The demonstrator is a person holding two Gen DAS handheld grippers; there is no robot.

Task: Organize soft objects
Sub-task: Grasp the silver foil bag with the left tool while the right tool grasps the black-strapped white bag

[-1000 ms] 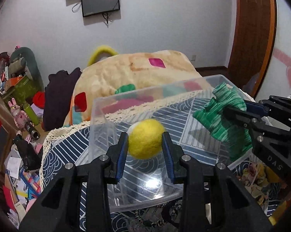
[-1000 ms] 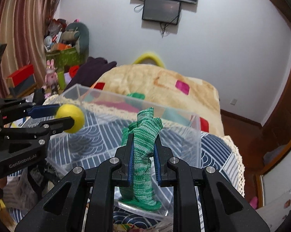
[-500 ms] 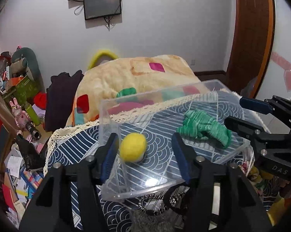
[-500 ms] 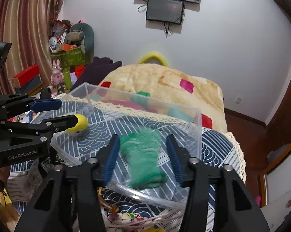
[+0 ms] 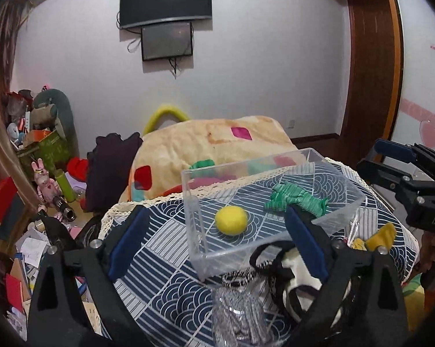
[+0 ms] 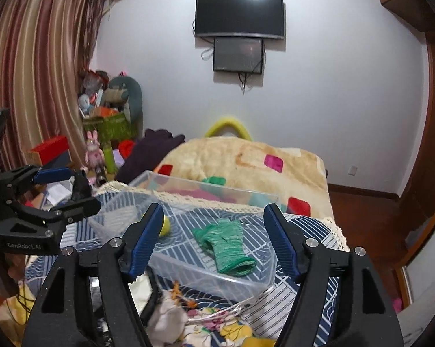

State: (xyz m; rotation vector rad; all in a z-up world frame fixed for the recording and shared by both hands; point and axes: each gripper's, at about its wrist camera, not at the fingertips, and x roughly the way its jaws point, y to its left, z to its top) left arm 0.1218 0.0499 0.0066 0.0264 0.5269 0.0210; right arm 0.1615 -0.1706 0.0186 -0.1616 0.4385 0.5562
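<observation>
We judge the drop-off step finished, so next we must pick another soft piece from the heap at six o'clock. Our left gripper (image 5: 214, 240) is opening wide, empty; the yellow ball (image 5: 231, 220) lies in the clear bin (image 5: 201, 248). Our right gripper (image 6: 214, 240) is opening too, empty, the green glove (image 6: 225, 245) lying in the bin at three o'clock of the ball.

Both grippers' jaws opening, empty

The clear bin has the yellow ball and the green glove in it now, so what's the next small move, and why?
Probably swing the left gripper, jaws opening and empty, down to the soft pile in front of the clear bin. The yellow ball and green glove already lie inside, while that pile remains outside.
</observation>
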